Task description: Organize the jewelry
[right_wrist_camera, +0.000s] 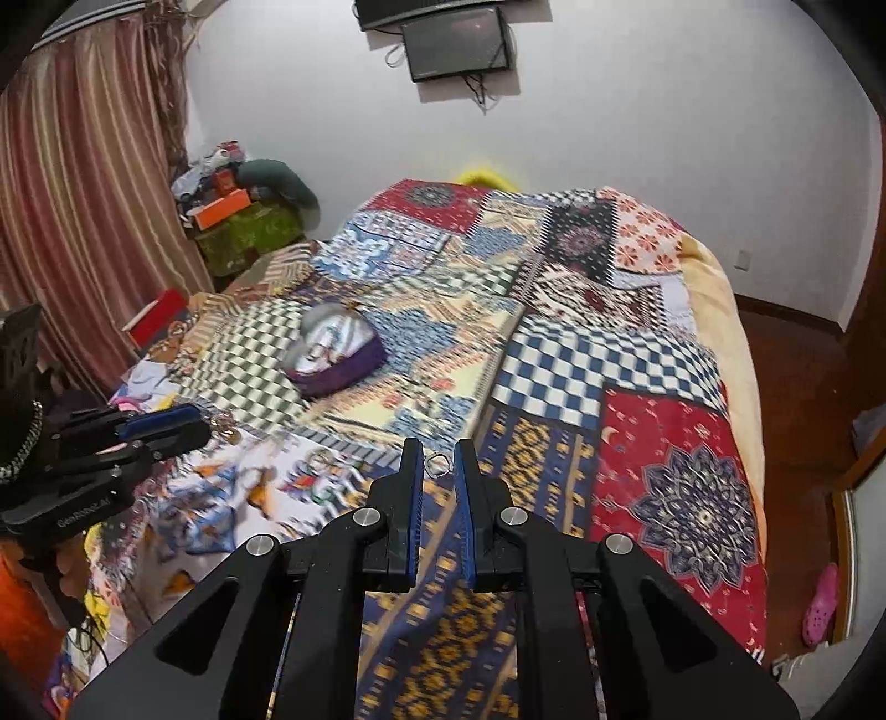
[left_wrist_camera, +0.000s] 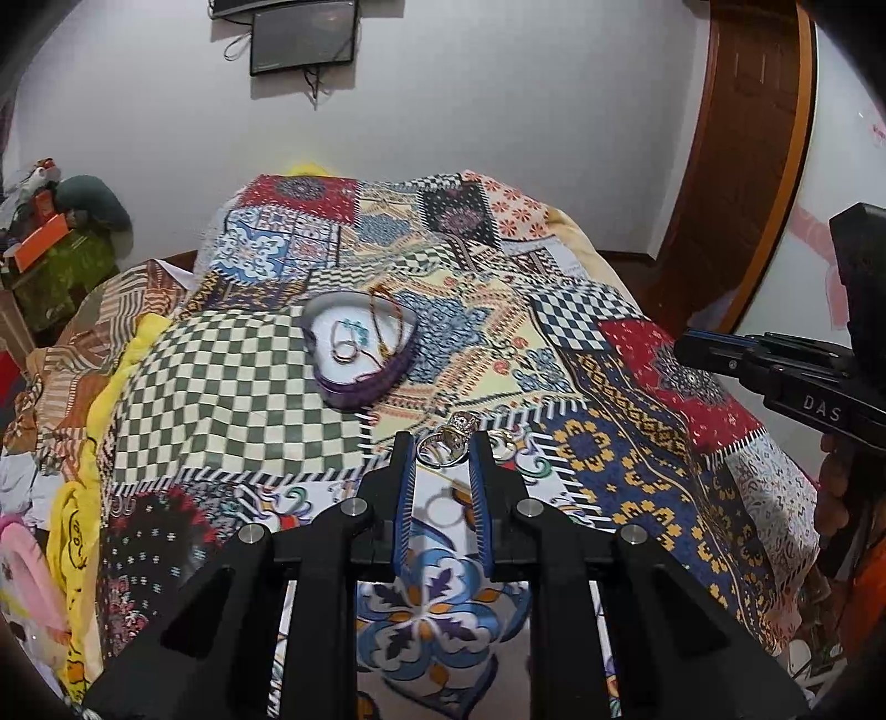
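Observation:
A heart-shaped purple jewelry box [left_wrist_camera: 360, 349] with a white lining sits open on the patchwork bedspread [left_wrist_camera: 238, 387]; it holds a gold chain, a ring and a turquoise piece. My left gripper [left_wrist_camera: 441, 443] is shut on a silver ring [left_wrist_camera: 446, 440] with a jeweled top, held above the bed, in front of the box. A second silver ring [left_wrist_camera: 504, 443] lies just right of the fingers. My right gripper [right_wrist_camera: 438, 462] is shut on a small thin ring [right_wrist_camera: 437, 463] above the bed. The box [right_wrist_camera: 338, 354] is blurred in the right wrist view.
The bed fills both views. A cluttered side table [right_wrist_camera: 238, 221] and striped curtain [right_wrist_camera: 83, 210] stand at the left, a wooden door [left_wrist_camera: 742, 155] at the right. A wall screen [right_wrist_camera: 457, 41] hangs behind. A pink shoe [right_wrist_camera: 822, 603] lies on the floor.

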A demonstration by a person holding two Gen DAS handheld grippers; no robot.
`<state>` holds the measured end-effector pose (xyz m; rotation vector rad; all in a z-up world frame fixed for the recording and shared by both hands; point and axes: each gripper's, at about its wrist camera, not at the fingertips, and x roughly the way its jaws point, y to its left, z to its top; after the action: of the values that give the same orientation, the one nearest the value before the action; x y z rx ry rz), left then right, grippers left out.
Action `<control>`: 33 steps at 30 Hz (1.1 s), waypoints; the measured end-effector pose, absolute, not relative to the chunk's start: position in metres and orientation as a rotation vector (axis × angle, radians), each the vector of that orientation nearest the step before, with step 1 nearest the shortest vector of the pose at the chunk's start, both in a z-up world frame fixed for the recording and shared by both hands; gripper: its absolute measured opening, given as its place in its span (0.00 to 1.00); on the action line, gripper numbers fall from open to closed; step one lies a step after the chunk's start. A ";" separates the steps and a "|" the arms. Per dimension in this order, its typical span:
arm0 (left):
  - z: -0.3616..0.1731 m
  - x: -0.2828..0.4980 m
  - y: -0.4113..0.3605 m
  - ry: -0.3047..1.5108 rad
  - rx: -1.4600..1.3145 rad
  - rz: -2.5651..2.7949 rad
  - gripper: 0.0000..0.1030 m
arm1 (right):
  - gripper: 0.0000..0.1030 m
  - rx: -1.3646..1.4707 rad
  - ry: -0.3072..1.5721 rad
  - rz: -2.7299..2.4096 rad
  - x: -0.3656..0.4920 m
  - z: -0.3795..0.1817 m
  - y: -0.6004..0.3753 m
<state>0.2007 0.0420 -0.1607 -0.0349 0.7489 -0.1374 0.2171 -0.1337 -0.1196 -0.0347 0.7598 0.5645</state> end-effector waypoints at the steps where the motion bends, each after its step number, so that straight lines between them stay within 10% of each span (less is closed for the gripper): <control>1: -0.159 0.201 0.045 0.745 -0.040 -0.133 0.18 | 0.10 -0.035 0.754 0.573 0.218 -0.117 -0.129; 33: -0.165 0.305 0.110 0.714 -0.132 -0.103 0.18 | 0.10 -0.072 0.770 0.729 0.305 -0.116 -0.009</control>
<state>0.3047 0.1098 -0.1648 -0.1319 0.7145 -0.1026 0.3050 -0.0094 -0.1158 -0.0723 0.7705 0.7289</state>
